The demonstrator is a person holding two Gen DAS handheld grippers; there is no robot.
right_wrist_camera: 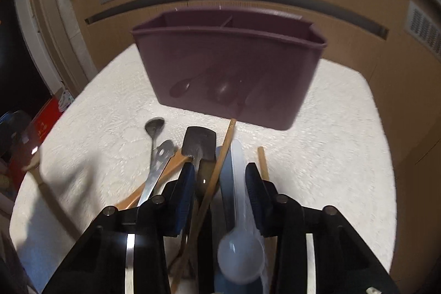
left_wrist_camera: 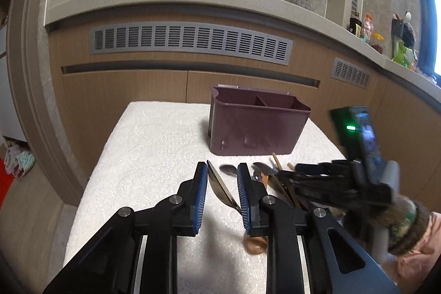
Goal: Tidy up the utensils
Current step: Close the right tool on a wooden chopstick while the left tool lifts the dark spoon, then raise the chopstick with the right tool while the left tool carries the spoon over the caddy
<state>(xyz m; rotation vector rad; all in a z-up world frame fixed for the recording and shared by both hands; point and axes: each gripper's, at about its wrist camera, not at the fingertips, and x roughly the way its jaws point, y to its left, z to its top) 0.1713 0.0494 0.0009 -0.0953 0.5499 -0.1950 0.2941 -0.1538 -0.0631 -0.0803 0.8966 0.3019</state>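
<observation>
between the left claw (left_wrist_camera: 222, 181) pads a metal spoon (left_wrist_camera: 220, 188) sits crooked, apparently pinched; it may slip. the right claw (right_wrist_camera: 220, 178), narrowed over the utensil pile (right_wrist_camera: 193, 156), straddles several handles and could snag extras. the holder (right_wrist_camera: 228, 65) stands just beyond.

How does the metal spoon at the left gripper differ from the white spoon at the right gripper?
The metal spoon is shiny steel, alone between the pads of the left gripper, bowl pointing away; the white spoon is pale plastic, among other utensils, bowl toward the camera. Both sit between gripper pads.
</observation>
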